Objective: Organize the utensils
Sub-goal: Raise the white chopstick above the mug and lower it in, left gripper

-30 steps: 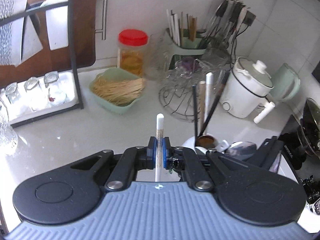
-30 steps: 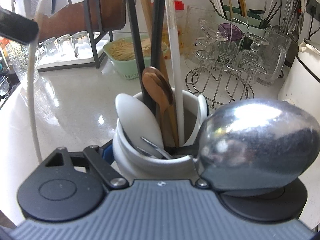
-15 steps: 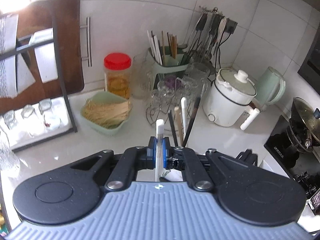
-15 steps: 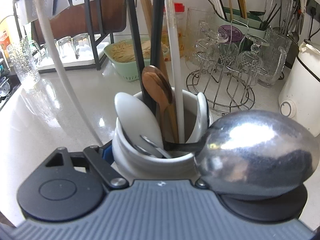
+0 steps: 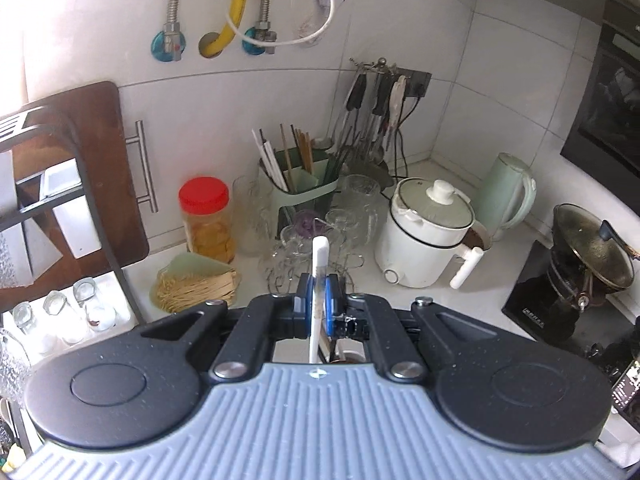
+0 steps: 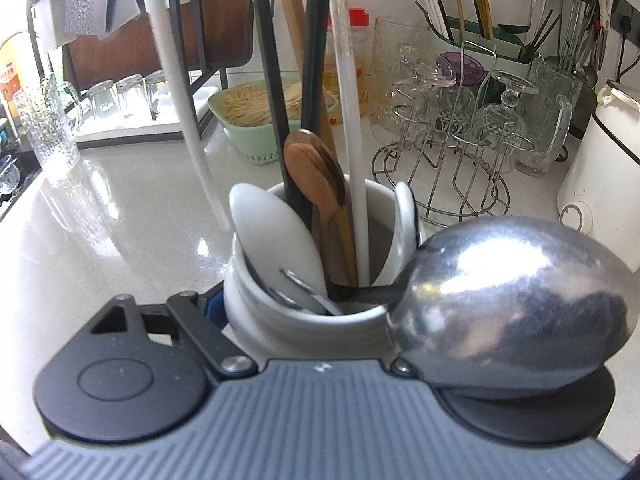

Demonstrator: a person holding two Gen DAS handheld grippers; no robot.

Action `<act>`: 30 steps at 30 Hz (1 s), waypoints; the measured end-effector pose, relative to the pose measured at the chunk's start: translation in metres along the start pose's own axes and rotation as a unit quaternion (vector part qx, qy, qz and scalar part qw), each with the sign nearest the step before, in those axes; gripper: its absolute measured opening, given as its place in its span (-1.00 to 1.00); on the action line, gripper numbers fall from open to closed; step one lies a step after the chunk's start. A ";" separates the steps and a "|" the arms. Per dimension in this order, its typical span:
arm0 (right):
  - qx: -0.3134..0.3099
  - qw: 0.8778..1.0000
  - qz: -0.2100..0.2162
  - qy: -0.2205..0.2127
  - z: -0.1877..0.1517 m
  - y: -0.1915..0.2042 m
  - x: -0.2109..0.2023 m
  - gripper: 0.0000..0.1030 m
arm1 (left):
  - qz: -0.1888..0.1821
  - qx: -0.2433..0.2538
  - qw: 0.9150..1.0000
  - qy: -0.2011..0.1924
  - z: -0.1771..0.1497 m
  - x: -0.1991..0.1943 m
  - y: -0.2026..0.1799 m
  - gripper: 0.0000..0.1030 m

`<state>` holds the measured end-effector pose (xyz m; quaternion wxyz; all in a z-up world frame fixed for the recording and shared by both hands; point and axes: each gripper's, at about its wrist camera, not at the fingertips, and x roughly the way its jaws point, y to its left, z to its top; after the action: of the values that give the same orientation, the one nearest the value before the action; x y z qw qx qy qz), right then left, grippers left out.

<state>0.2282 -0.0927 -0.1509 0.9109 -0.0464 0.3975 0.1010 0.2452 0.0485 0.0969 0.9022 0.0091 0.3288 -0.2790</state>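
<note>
Chopstick, long and white, sits tight between the blue pads of your left gripper, and the jaws are clenched on it. Its long side runs almost straight up and down, and its blunt top end points up at the wall. A second ago this gripper looked low over the counter. Now it has gone up, so you see the pipes and the yellow hose high on the wall, and the green chopstick holder and the white cooker look farther off. From the right wrist, the stick now hangs as a long white line, its low end just by the rim of the white utensil cup. Your right gripper has not moved. Its jaws hug that cup, which holds a wooden spoon, a metal ladle and dark sticks.
</note>
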 end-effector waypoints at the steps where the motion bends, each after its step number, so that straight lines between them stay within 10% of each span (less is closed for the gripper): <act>1: 0.000 1.000 0.000 0.000 0.000 0.000 0.000 0.77 | 0.000 0.003 1.000 0.001 0.002 0.000 -0.002 -0.87; 18: -0.005 1.000 0.006 -0.002 0.001 0.000 0.001 0.77 | -0.024 0.026 0.999 -0.030 0.030 -0.016 -0.029 -0.87; 30: -0.007 1.000 0.011 -0.008 -0.002 -0.001 0.001 0.77 | -0.013 0.034 0.999 -0.001 -0.011 0.044 -0.031 -0.87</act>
<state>0.2277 -0.0940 -0.1526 0.9126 -0.0474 0.3897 0.1144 0.2499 0.0028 0.0671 0.8979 0.0350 0.3183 -0.3021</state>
